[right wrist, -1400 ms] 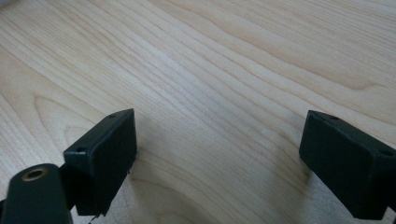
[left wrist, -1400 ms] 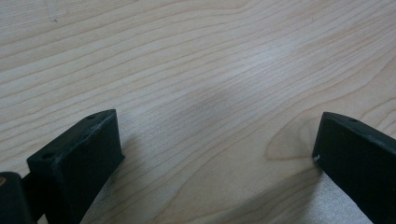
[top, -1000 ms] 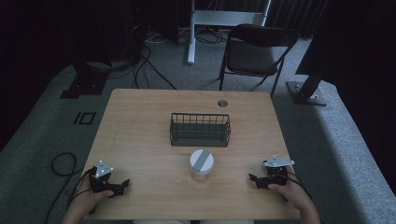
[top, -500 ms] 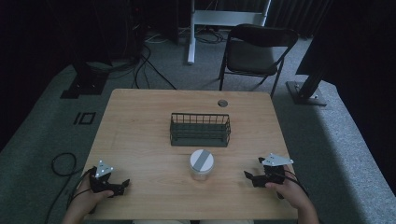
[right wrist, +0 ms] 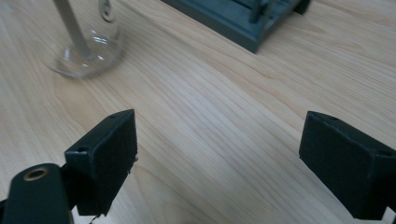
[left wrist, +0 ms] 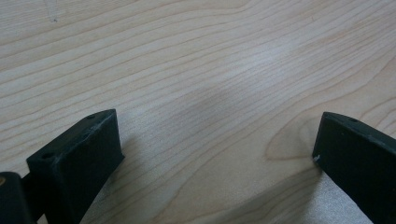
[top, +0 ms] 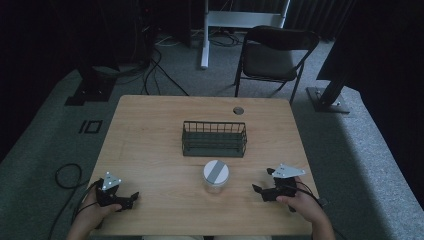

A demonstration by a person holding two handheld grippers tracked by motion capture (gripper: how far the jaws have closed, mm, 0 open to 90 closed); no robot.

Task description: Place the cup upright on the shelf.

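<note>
Dark floor, trailing cables and a folding chair (top: 276,52) surround a pale wooden table (top: 150,135) in the high view. A clear glass jar (top: 216,177) with a white lid stands upright near the table's near edge, about midway along it, and a dark wire basket (top: 214,139) sits just behind it toward the table's middle. The left gripper (top: 128,198) rests at the near left corner, as it did half a second and a second ago. The right gripper (top: 262,191) has changed: a second ago it lay closer to the near right corner, and now it has slid inward along the near edge toward the jar, though well apart from it. That shift suggests the right hand (top: 304,207) is beginning a reach for the jar, probably to carry it to the basket.

Seen from the left gripper view, the left gripper (left wrist: 215,140) has its jaws spread wide over bare wood grain, nothing between them.

Looking along the right gripper view, the right gripper (right wrist: 219,140) also stands wide, with empty table between its jaws. The jar's glass base (right wrist: 88,56) shows at the upper left, blurred, and a corner of the basket (right wrist: 243,21) at the top. The jar lies ahead and off to one side of the jaws' line, so the gripper likely needs to turn toward it before closing in.
</note>
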